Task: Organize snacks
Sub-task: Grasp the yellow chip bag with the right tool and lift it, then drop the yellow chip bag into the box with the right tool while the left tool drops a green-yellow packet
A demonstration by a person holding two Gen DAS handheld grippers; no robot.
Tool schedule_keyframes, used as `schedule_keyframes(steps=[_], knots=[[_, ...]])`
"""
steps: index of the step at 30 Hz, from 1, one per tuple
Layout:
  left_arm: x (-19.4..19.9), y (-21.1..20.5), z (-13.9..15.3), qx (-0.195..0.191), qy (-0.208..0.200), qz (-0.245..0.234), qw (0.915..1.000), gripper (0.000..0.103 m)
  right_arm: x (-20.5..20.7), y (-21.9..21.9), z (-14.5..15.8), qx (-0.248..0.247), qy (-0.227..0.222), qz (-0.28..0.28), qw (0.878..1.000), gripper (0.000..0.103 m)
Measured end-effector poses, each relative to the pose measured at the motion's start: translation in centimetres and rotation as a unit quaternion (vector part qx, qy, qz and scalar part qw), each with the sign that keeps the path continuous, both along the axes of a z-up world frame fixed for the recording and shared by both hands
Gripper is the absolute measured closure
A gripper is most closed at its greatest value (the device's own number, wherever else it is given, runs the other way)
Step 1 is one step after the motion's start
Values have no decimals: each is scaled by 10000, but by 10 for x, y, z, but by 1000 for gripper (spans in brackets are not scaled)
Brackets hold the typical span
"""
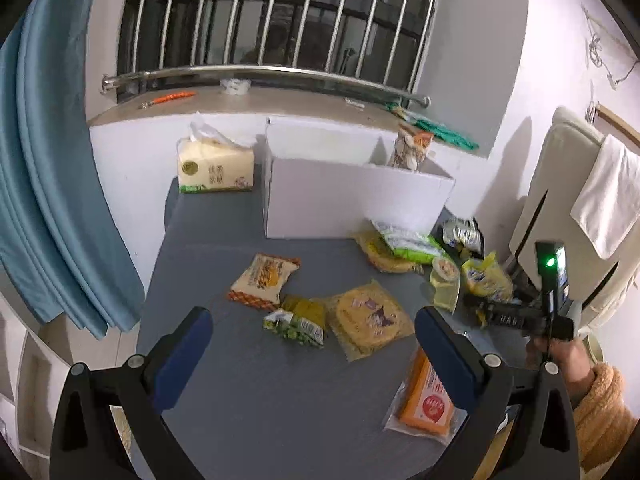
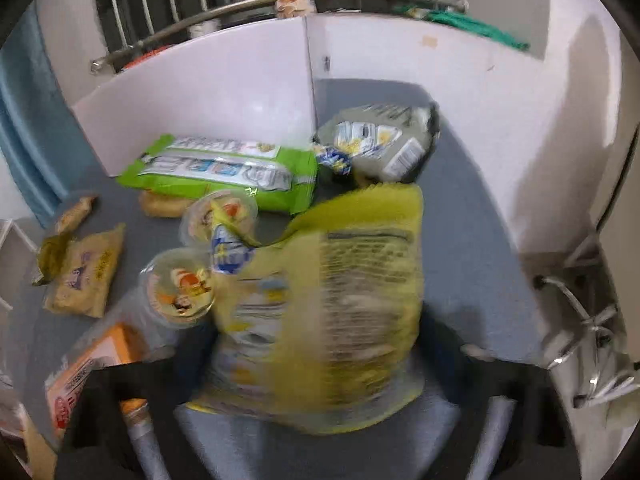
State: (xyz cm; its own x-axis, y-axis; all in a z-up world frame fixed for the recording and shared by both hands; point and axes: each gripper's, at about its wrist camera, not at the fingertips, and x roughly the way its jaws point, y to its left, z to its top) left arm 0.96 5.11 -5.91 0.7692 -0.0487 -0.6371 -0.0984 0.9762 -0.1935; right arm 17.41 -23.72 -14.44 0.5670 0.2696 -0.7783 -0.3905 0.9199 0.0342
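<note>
Here the left gripper (image 1: 314, 334) hangs with its jaws spread wide and nothing between them, above the grey table (image 1: 224, 240). Just beyond its fingers lie a round yellow cake packet (image 1: 370, 318) and a small green packet (image 1: 298, 326), with an orange-edged packet (image 1: 266, 280) further left. The white box (image 1: 352, 196) stands at the far side, one snack (image 1: 412, 148) poking out of it. On the right, the right gripper (image 2: 316, 360) is filled by a blurred yellow bag (image 2: 340, 300); whether its pads press on the bag cannot be told. Beyond lie a green packet (image 2: 224, 172) and two cups (image 2: 180, 288).
</note>
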Motion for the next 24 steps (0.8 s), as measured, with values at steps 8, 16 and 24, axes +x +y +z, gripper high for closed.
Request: schedule_keyframes(steps=[8, 16, 24], knots=[[18, -9, -25, 169, 303, -230, 9991, 0, -26, -29, 30, 744, -132, 3, 9971, 35], [66, -3, -66, 110, 921, -265, 9953, 0, -65, -56, 70, 1857, -297, -64, 9821, 35], [91, 12, -91, -54, 1237, -162, 9922, 18, -71, -44, 72, 1841, -261, 100, 9825, 35]])
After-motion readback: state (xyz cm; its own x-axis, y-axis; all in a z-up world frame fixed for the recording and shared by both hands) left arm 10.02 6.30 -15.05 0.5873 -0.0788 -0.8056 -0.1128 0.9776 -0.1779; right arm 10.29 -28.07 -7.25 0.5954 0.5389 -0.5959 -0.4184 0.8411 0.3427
